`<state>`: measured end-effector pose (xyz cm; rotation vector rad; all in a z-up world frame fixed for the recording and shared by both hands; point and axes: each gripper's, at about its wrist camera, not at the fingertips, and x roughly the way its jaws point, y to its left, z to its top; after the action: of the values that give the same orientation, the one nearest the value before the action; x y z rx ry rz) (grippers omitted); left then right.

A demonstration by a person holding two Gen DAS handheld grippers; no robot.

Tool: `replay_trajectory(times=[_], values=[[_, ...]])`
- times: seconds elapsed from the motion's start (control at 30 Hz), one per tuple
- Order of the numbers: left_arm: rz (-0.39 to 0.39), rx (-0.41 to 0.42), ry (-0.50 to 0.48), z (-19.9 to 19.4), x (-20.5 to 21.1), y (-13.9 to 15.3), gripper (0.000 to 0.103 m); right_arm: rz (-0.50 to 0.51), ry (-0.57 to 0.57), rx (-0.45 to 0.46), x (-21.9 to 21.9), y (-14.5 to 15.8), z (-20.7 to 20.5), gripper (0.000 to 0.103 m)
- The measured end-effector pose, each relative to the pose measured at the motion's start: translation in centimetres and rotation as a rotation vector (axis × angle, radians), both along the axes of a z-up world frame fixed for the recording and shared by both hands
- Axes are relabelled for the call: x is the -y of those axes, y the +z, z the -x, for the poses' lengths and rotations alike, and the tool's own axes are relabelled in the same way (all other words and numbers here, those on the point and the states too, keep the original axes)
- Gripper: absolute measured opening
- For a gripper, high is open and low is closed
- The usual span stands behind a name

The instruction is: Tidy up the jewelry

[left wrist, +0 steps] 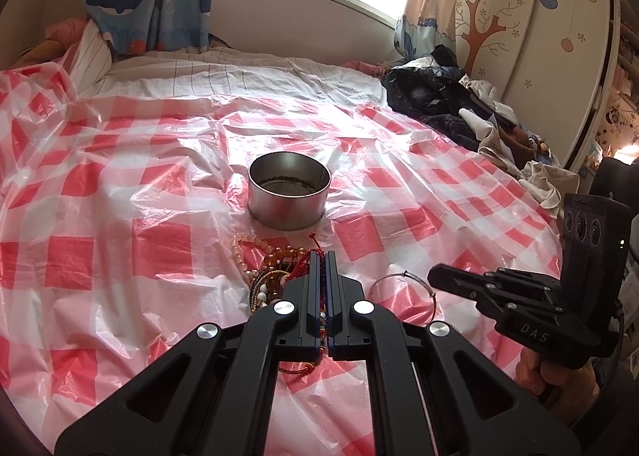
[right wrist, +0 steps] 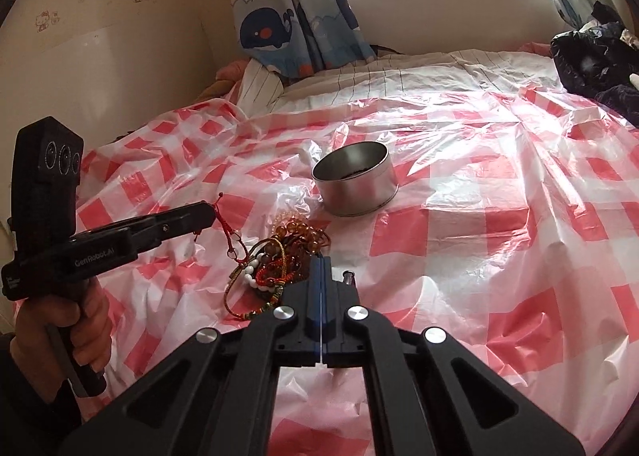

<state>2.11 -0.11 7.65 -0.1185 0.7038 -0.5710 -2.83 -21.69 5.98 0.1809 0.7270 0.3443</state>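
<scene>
The left gripper (left wrist: pixel 324 256) has its jaws pressed together on a thin red woven cord bracelet (right wrist: pixel 231 234), and in the right wrist view that cord hangs from the closed tip, its knotted end poking up at twelve o'clock of the tip and its loop trailing down toward five o'clock. The cord's lower end reaches the tangled heap of beaded and corded bracelets (right wrist: pixel 275 260), amber beads, white beads and gold-green braids all knotted together on the red-and-white checked plastic sheet (left wrist: pixel 120 184) spread over the bed.

The right gripper (right wrist: pixel 321 262) has its jaws shut tight, only a hairline of light between the blue pads, and nothing visibly caught in them. It hovers just beside the heap, at the pile's four o'clock.

A thin silver wire bangle (left wrist: pixel 403 288) lies flat on the sheet at three o'clock of the heap, in the left wrist view between the two grippers.

The round open silver metal tin (left wrist: pixel 289 192) stands upright at twelve o'clock of the heap, near it but apart, something dark lying in its bottom.
</scene>
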Motion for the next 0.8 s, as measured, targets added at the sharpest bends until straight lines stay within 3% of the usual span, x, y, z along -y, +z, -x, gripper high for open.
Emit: replay_trajectory(times=[0.13, 0.2, 0.23, 0.27, 0.37, 0.53, 0.6, 0.63, 0.8], values=[[-0.02, -0.005, 0.011, 0.0, 0.2, -0.1, 0.002, 0.009, -0.02, -0.081, 0.5, -1.7, -0.3, 0.001], [-0.023, -0.004, 0.014, 0.0, 0.1, -0.2, 0.002, 0.02, -0.051, -0.073, 0.8, -1.7, -0.2, 0.036], [-0.023, -0.007, 0.016, 0.0, 0.1, -0.4, 0.002, 0.035, -0.069, -0.047, 0.8, -1.3, 0.1, 0.072], [-0.027, -0.014, 0.02, -0.1, 0.1, -0.5, 0.002, 0.064, -0.085, -0.016, 0.7, -1.0, 0.4, 0.077], [-0.032, -0.01, 0.017, -0.1, 0.2, -0.5, 0.002, 0.161, -0.097, -0.001, -0.2, -1.0, 0.1, 0.077], [-0.06, -0.003, 0.023, -0.1, 0.3, -0.8, 0.002, 0.28, -0.076, -0.145, -1.3, -4.3, -1.8, 0.079], [-0.078, 0.01, 0.024, 0.0, 0.4, -0.7, 0.002, 0.312, -0.052, -0.152, -1.9, -4.9, -1.8, 0.065], [-0.09, 0.017, 0.025, 0.1, 0.5, -0.7, 0.002, 0.293, -0.043, -0.15, -1.9, -4.8, -1.8, 0.061], [-0.115, 0.04, 0.023, 0.3, 0.6, -0.4, 0.002, 0.2, -0.027, -0.117, -1.4, -4.0, -1.4, 0.06]])
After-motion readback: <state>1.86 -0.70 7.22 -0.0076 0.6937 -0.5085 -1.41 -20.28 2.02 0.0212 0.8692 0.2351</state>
